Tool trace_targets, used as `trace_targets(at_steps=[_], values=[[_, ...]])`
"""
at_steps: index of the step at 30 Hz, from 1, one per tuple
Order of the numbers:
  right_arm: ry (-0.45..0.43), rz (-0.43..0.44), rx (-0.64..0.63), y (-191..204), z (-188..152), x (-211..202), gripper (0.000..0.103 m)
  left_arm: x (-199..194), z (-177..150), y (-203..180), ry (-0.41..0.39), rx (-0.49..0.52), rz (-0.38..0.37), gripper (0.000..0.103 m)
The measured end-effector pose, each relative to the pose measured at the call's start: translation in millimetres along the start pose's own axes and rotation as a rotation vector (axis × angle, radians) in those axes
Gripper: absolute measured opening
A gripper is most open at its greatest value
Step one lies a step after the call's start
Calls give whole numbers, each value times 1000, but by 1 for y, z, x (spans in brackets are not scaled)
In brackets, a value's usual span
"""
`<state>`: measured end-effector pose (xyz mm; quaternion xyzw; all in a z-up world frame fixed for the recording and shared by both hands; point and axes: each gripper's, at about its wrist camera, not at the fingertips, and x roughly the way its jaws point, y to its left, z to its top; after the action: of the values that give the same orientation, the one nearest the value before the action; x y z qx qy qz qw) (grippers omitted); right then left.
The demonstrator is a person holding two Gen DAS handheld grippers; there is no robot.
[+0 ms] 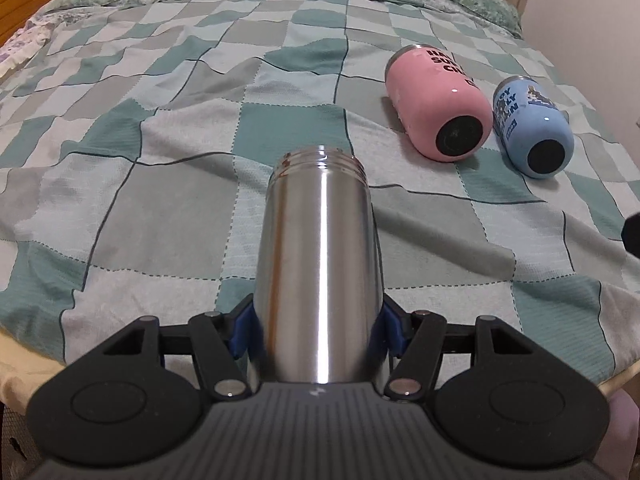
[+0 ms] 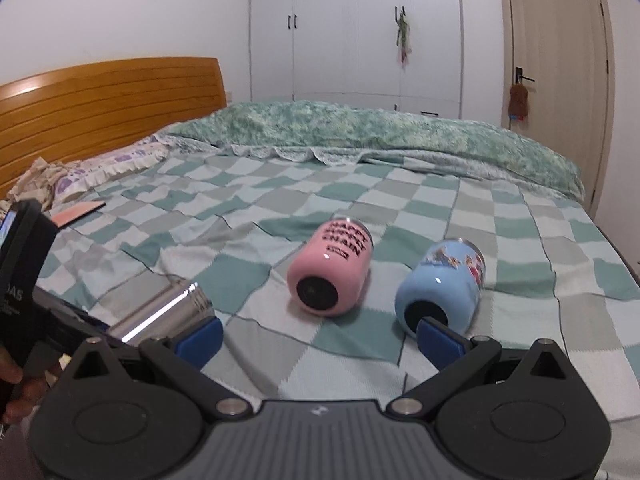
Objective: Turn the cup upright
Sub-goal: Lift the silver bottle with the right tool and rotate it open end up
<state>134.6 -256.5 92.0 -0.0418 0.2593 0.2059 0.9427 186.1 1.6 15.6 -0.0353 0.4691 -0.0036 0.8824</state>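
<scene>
My left gripper (image 1: 318,330) is shut on a steel cup (image 1: 318,256), its blue pads (image 1: 240,332) on both sides near the base. The cup points away from me, threaded mouth forward, above the checked bedspread (image 1: 160,208). A pink cup (image 1: 438,102) and a blue cup (image 1: 532,130) lie on their sides to the right, bases toward me. My right gripper (image 2: 320,334) is open and empty, in front of the pink cup (image 2: 330,268) and blue cup (image 2: 440,290). The steel cup (image 2: 164,312) shows at its left.
A green quilt (image 2: 380,136) lies folded across the far side of the bed. A wooden headboard (image 2: 108,96) and pillows (image 2: 100,168) are at the left. A flat pink object (image 2: 78,212) lies on the bed's left. Wardrobe and door stand behind.
</scene>
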Motion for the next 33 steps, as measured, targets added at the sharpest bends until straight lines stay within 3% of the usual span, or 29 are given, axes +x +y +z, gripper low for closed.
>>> trace_targets(at_steps=[2,3,4,11,14,25,33], values=[[-1,-9,10,0,-1,-4,103,-2,0,3,-15,-7,-19,70],[-2,-12,12,0,-1,-5,103,-6,0,5,-24,-16,-20,90],[-3,-14,12,0,-1,-7,103,-10,0,6,-38,-21,-12,103],[-1,-6,2,12,5,-7,103,-61,-8,30,-216,-40,-76,103],[4,13,-9,26,8,-2,103,-78,-12,47,-278,-47,-70,103],[107,72,7,82,18,43,103,-71,-32,115,-347,-106,55,103],[262,168,85,114,31,96,103,-64,-42,138,-354,-108,87,103]])
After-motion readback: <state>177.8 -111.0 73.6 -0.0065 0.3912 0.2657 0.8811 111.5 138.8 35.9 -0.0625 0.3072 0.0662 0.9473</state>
